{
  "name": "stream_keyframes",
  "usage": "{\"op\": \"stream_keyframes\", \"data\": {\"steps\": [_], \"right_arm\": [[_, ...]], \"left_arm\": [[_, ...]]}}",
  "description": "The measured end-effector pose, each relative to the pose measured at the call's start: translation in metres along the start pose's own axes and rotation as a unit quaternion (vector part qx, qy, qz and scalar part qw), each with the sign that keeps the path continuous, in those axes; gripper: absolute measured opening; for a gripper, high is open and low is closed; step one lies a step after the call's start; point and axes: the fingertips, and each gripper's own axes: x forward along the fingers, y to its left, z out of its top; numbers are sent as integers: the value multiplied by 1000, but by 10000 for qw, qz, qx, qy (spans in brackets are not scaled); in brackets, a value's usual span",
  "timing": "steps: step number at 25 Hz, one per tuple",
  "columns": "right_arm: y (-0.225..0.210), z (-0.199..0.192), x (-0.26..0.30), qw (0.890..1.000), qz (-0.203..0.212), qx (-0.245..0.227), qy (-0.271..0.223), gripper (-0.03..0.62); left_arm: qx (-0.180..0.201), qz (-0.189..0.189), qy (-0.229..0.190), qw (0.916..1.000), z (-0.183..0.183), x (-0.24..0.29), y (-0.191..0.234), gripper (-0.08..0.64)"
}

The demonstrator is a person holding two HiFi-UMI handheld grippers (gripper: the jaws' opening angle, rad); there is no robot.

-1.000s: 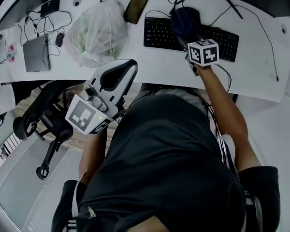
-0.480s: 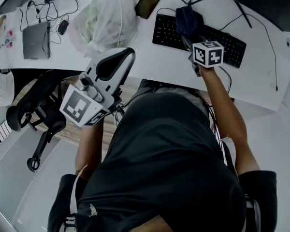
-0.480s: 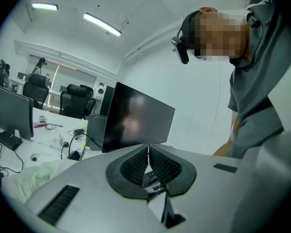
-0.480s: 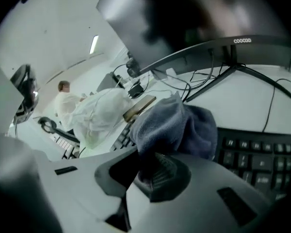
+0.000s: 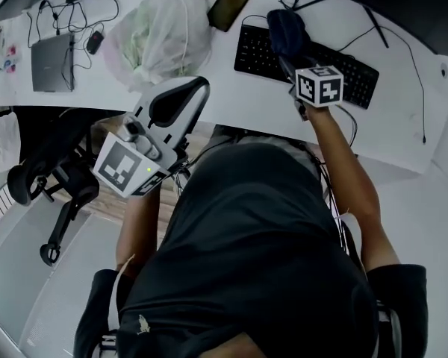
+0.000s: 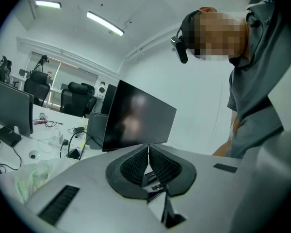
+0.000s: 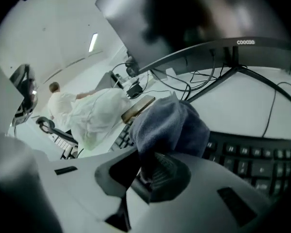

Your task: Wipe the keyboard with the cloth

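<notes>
desk: long white desktop (image 5: 403, 118), across the top of the head view from 10 to 2 o'clock
bag: crumpled white plastic bag (image 5: 160, 32) at 11 o'clock, well apart from the wiping
keyboard: flat black keyboard (image 5: 257, 54) at 1 o'clock on the desk, in front of the person; keys also show in the right gripper view (image 7: 262, 161)
left gripper: left gripper (image 5: 175, 103) at 9 o'clock, off the desk edge and tipped up; jaws pressed together on nothing (image 6: 148, 154); idle
right gripper: right gripper (image 5: 295, 62) at 1 o'clock over the keyboard; jaws clamped on a fold of the cloth (image 7: 145, 165)
cloth: bunched dark blue terry cloth (image 5: 285, 30) resting on the keyboard's left-middle part, bulging past the jaws (image 7: 172, 125)
phone: dark slab phone (image 5: 230, 4) at 12 o'clock, near the keyboard's left end
progress: wiping looks under way, cloth gripped and down on the keys; the stretch toward 3 o'clock and the far left end are bare of cloth now, so probably left to cover; no dust or streaks visible, so the share done is a guess
hidden: keys under the cloth and under the marker cube covered; cloth-to-key contact not seen edge-on, pressure unclear; key legends too small; dark monitor (image 7: 184, 18) above is blurred and cut off at the frame edge
</notes>
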Motion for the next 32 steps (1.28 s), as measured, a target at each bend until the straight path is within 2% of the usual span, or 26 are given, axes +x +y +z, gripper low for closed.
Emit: {"op": "stream_keyframes", "data": {"steps": [2,4,6,8,10,12,15,16,18,21,23,24,26,28,29,30,32], "right_arm": [[30,-42,-2,9990,275,-133,319,48],[49,-61,-2,9966,535,-204,592,48],[43,-38,0,9973,512,-338,396,48],[21,7,3,9980,300,-551,-3,48],[6,31,10,9990,193,-395,-83,48],[17,9,14,9992,363,-4,173,48],[66,-57,13,9924,903,26,836,48],[75,-67,14,9898,1048,19,966,48],[71,-52,19,9910,1065,-70,809,48],[32,20,29,9971,699,-219,212,48],[18,40,34,9982,539,-52,252,48],[23,30,35,9974,580,26,434,48],[51,-15,30,9917,871,17,948,48],[86,-59,24,9807,1273,-93,1482,48],[96,-68,24,9765,1433,-155,1604,48],[100,-65,26,9759,1515,-238,1555,48],[84,-23,32,9831,1410,-472,1070,48]], "left_arm": [[-17,-27,-17,10000,3,5,1,12],[-19,-26,3,10000,4,7,5,12],[4,-10,61,10000,3,8,10,12],[40,28,80,10000,4,10,17,12],[77,84,53,9999,8,12,22,12],[85,120,14,9999,13,13,23,12],[29,132,-46,9999,14,14,27,12],[2,150,-52,9999,13,13,29,12],[-66,190,-17,9998,7,10,32,12],[-105,210,13,9997,3,11,34,12],[-70,220,-7,9997,7,12,34,12],[-63,228,-24,9997,8,12,34,12],[-83,242,-66,9997,12,13,35,12],[-98,274,-74,9995,13,13,39,12],[-98,301,-54,9995,13,12,41,12],[-96,328,-28,9994,12,11,44,12],[-83,368,-4,9993,10,12,49,12]]}}
